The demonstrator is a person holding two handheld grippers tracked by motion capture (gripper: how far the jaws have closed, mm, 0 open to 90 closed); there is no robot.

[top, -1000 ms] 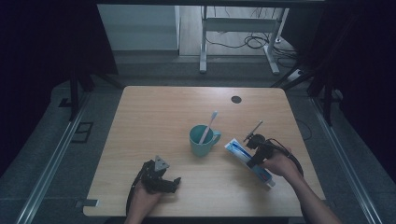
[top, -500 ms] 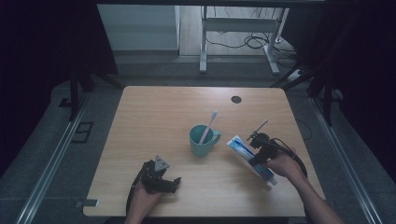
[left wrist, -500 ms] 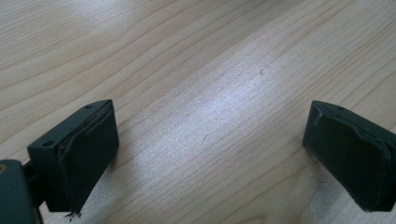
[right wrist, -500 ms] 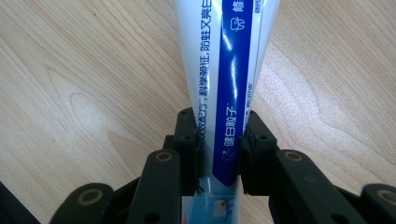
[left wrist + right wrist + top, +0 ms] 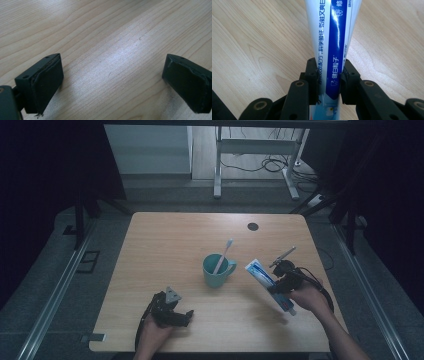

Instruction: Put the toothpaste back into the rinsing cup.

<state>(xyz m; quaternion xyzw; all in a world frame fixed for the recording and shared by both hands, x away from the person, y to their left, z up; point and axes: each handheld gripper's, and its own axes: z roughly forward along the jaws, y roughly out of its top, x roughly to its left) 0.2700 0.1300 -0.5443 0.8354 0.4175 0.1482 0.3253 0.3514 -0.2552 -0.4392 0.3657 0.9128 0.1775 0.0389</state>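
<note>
A white and blue toothpaste tube [image 5: 267,281] is lifted off the table at the right, tilted toward the cup. My right gripper [image 5: 278,285] is shut on it; in the right gripper view the two jaws press the tube [image 5: 331,50] from both sides at my right gripper [image 5: 329,82]. A teal cup [image 5: 216,270] with a toothbrush [image 5: 223,254] standing in it sits at the table's middle. My left gripper [image 5: 186,317] rests near the front edge, left of the cup. In its own view my left gripper [image 5: 111,87] is open, with bare wood between the jaws.
The wooden table [image 5: 165,245] has a round dark cable hole [image 5: 253,226] at the back right. Beyond the far edge stand a metal table frame and loose cables on the floor. A cable trails from the right gripper toward the table's right edge.
The right gripper has lifted the toothpaste tube a little and carried it slightly toward the cup. The left gripper has stayed where it was.
</note>
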